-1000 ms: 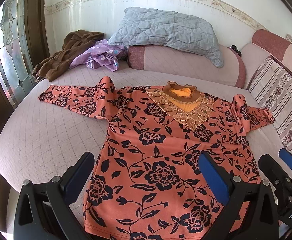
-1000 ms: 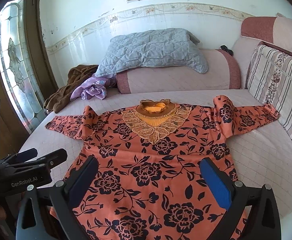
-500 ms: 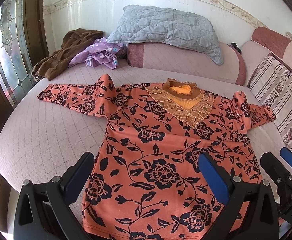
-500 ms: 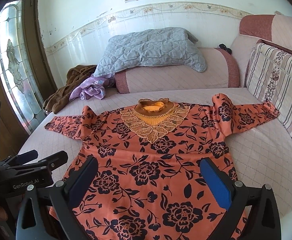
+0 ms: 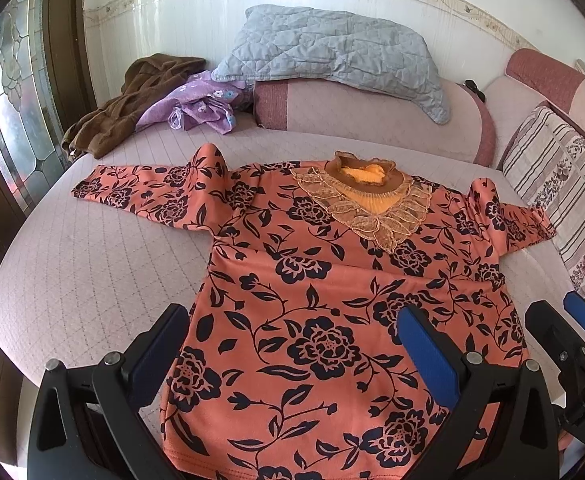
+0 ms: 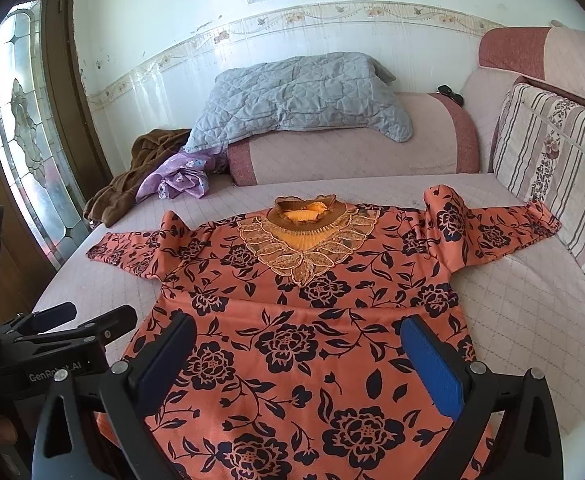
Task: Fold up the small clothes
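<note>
Pink quilted bed (image 5: 72, 264) under flat orange top (image 5: 312, 280), white wall (image 6: 164, 20) behind; both claws (image 5: 296, 344) (image 6: 300, 356) wide.

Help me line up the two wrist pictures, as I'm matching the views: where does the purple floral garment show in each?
Left wrist view: the purple floral garment lies upper left, between the brown garment and the grey quilted pillow.
Right wrist view: it sits left of centre, below the pillow's left end.
Shared landmark: the orange floral top's lace collar.
</note>
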Action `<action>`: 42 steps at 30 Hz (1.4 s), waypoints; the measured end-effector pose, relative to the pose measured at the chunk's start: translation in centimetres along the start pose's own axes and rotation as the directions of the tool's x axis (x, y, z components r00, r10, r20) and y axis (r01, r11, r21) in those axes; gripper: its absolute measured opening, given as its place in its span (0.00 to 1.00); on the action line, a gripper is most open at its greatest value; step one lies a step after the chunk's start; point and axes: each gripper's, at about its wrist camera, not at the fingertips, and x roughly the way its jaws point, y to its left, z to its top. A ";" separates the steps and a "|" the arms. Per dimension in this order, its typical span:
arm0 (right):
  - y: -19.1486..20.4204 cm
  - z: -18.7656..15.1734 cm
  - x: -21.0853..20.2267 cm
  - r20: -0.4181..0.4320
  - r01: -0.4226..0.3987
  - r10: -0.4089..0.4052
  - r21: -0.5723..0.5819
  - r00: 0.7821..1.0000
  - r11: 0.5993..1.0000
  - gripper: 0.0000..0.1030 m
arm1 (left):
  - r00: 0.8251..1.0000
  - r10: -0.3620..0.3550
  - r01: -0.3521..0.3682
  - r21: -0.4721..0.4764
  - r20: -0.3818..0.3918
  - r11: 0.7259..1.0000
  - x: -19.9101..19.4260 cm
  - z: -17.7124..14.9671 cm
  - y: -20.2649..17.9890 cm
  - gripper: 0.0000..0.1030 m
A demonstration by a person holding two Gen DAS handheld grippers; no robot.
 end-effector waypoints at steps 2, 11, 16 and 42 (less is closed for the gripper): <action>-0.3 -0.1 0.2 -0.005 0.000 0.000 0.004 1.000 1.000 1.00 | 1.000 0.009 -0.009 0.009 -0.012 1.000 0.3 0.0 -0.1 1.00; -4.4 -0.4 2.2 -0.045 -0.039 0.045 0.122 0.998 0.992 1.00 | 0.998 0.007 -0.007 0.009 -0.057 1.000 3.1 -0.6 0.2 1.00; -13.6 -1.4 5.0 -0.090 -0.063 0.104 0.379 0.990 0.923 1.00 | 0.984 0.040 -0.045 -0.027 -0.175 0.999 7.7 -2.9 2.4 1.00; -48.4 9.3 22.2 -0.265 0.320 -0.179 0.786 0.947 0.529 0.08 | 0.968 0.087 -0.090 -0.004 -0.237 0.996 13.6 -4.2 4.8 1.00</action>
